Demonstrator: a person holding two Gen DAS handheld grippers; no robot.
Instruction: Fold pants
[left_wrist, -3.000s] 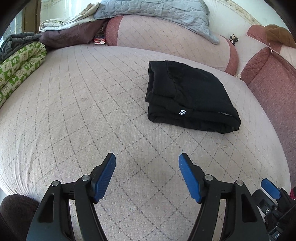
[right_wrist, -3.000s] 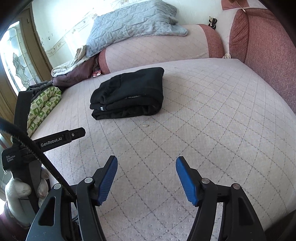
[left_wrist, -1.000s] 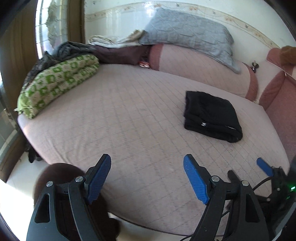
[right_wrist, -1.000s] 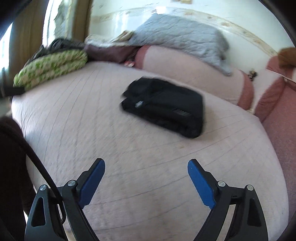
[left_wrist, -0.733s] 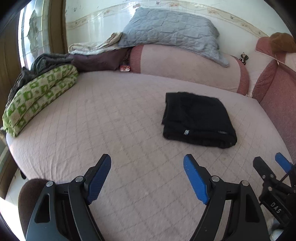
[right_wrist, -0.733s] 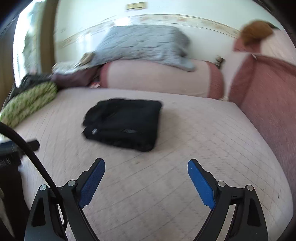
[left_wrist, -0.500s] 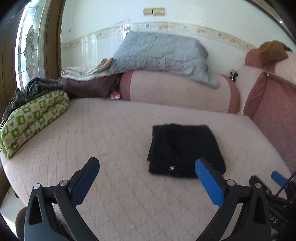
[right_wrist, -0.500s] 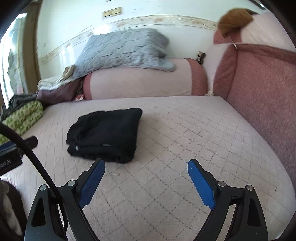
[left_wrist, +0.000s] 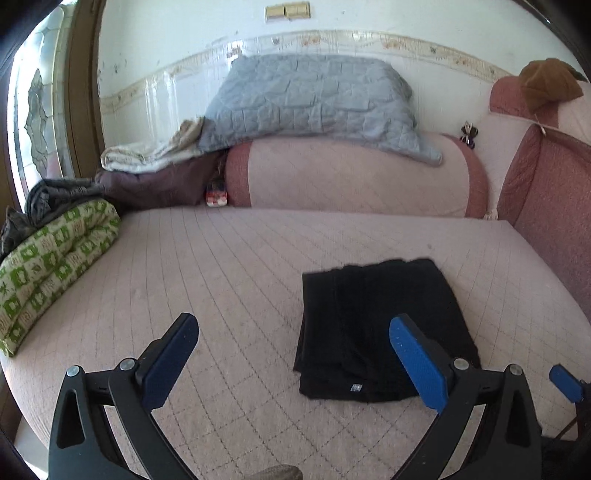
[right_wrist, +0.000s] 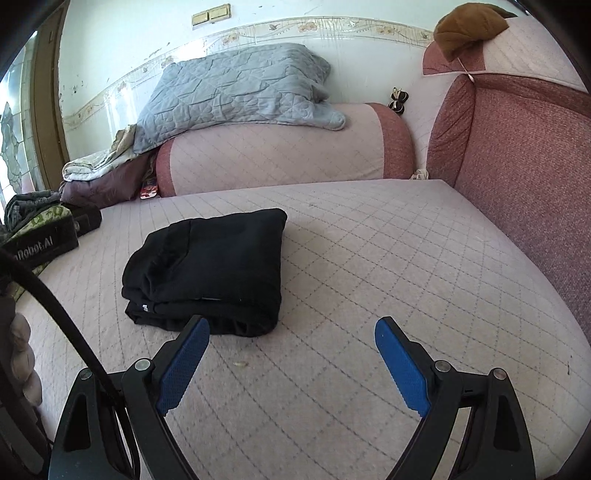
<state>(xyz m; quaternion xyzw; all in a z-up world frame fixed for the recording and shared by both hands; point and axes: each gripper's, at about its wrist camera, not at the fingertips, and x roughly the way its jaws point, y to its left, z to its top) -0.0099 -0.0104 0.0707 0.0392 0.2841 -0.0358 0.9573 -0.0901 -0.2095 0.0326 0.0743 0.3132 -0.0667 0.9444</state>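
Left tongs (left_wrist: 293, 350): spread wide, empty, above the bed (left_wrist: 240, 266).
Right tongs (right_wrist: 291, 354): spread, empty.
Pants (right_wrist: 214, 266): folded black stack on the bed, at 11 o'clock from right tongs.

I see a quilted pink bed (left_wrist: 229, 280); folded black pants (left_wrist: 373, 325) lie flat on it, a green blanket (left_wrist: 55, 273) at its left edge.

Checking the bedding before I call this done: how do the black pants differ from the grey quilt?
The black pants are folded into a compact rectangle, flat on the mattress; the grey quilt is larger and draped loosely over the pink bolster. The pants are plain, the quilt stitched in panels. Neither is touched by any tongs.
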